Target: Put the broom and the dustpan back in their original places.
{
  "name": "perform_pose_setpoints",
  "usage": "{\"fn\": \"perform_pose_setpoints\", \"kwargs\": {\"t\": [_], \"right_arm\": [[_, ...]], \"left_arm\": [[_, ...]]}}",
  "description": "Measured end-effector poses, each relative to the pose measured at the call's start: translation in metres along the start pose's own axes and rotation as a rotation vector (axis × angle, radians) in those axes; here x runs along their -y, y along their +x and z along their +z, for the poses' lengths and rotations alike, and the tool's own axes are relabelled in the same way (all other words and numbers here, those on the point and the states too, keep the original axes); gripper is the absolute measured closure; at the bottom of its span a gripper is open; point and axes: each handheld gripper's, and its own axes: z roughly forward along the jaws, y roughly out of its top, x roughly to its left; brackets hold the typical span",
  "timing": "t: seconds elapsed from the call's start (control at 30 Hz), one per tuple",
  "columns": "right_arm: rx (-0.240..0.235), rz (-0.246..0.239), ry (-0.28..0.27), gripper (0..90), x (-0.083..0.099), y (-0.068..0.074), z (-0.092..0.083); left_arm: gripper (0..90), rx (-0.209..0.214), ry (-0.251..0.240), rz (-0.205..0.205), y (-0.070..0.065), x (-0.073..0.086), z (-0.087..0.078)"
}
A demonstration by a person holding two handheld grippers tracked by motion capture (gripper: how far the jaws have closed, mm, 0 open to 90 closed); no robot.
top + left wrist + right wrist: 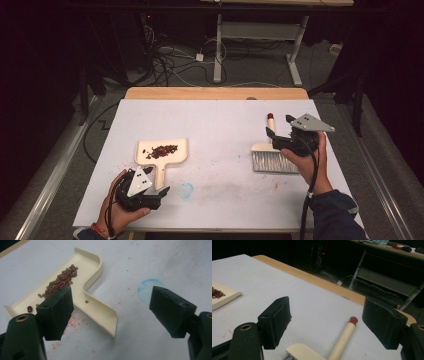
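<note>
A cream dustpan [162, 151] [90, 285] lies left of centre on the white table, its handle pointing toward me, with a heap of red and green beans [163, 150] [61, 278] in it. My left gripper [156, 192] [111, 311] hovers open just above the handle's end, holding nothing. A cream hand brush [267, 154] [337, 343] with grey bristles and a red-tipped handle lies at the right. My right gripper [280, 127] [325, 321] stands open over the brush handle, apart from it.
A blue ring mark [186, 190] [147, 287] and faint red stains [72, 322] mark the white sheet. The table's wooden far edge [215, 93] [317, 280] borders dark floor with cables and another table's legs [218, 50].
</note>
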Motion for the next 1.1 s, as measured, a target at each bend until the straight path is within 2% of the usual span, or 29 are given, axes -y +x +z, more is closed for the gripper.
{"fn": "perform_pose_setpoints", "kwargs": {"t": [0.2, 0.43, 0.53, 0.8, 1.0, 1.03, 1.1], "right_arm": [[-0.032, 0.003, -0.026, 23.1, 0.001, 0.003, -0.01], [-0.05, -0.028, -0.034, 23.1, 0.004, 0.01, -0.019], [-0.043, -0.062, -0.029, 23.2, 0.005, 0.014, -0.022], [-0.075, -0.108, -0.038, 23.1, 0.013, 0.022, -0.032], [-0.082, -0.119, -0.027, 23.2, 0.022, 0.026, -0.037], [-0.081, -0.125, -0.025, 23.2, 0.023, 0.026, -0.038], [-0.082, -0.124, -0.031, 23.3, 0.028, 0.027, -0.04]], "left_arm": [[18.5, 0.009, -0.005, 0.011, -0.001, 0.0, 0.0], [18.5, 0.008, -0.001, 0.016, -0.001, 0.0, -0.001], [18.5, 0.008, -0.005, 0.015, -0.002, 0.0, -0.001], [18.5, 0.005, 0.005, 0.027, -0.003, 0.0, 0.001], [18.5, 0.005, 0.008, 0.032, -0.003, 0.0, 0.002], [18.5, -0.002, 0.007, 0.047, -0.003, 0.0, 0.001], [18.5, -0.005, 0.01, 0.052, -0.003, 0.0, 0.001]]}}
